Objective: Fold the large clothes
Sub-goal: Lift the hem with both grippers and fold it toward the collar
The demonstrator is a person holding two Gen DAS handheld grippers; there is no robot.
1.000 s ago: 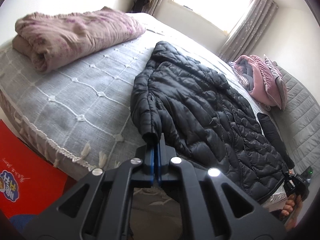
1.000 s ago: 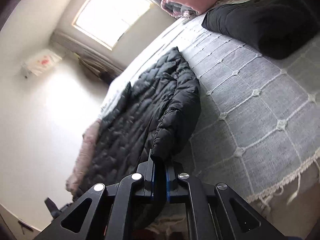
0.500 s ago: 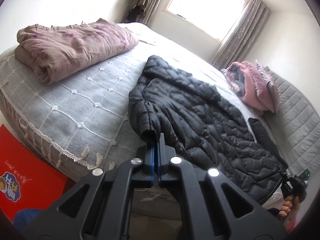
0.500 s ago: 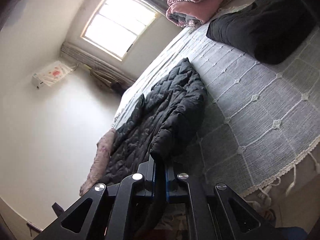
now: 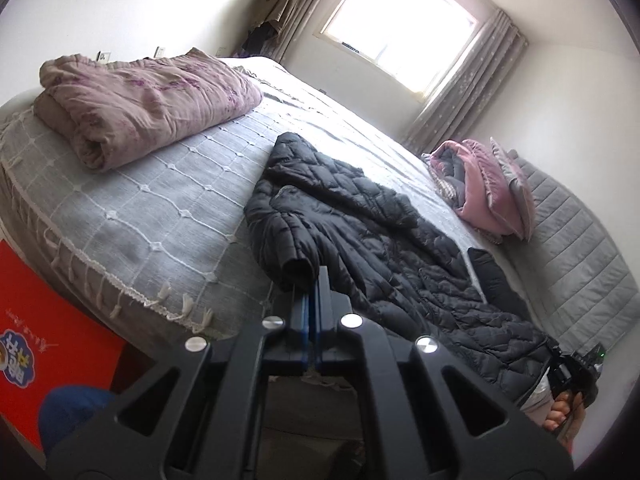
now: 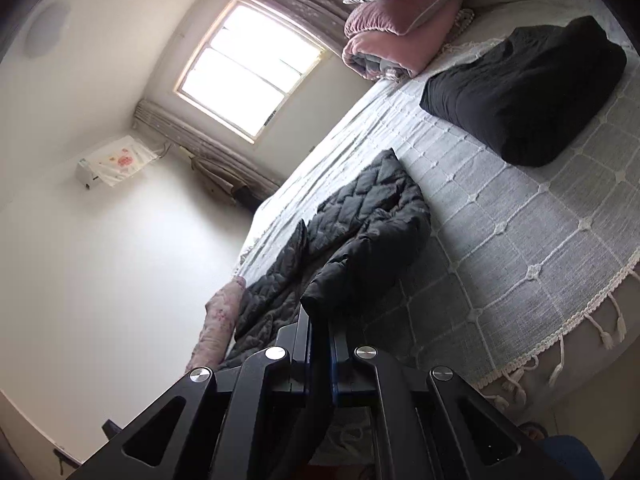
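Left hand-held gripper (image 5: pixel 316 280) and right hand-held gripper (image 6: pixel 318 320) each stay clamped on a near hem corner of the black puffer coat (image 5: pixel 384 240). Since a second ago both have risen, lifting that edge off the bed (image 5: pixel 160 208). Likely the fold toward the far collar is starting.

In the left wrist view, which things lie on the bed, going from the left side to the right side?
Folded floral quilt → black puffer jacket → pink bedding pile.
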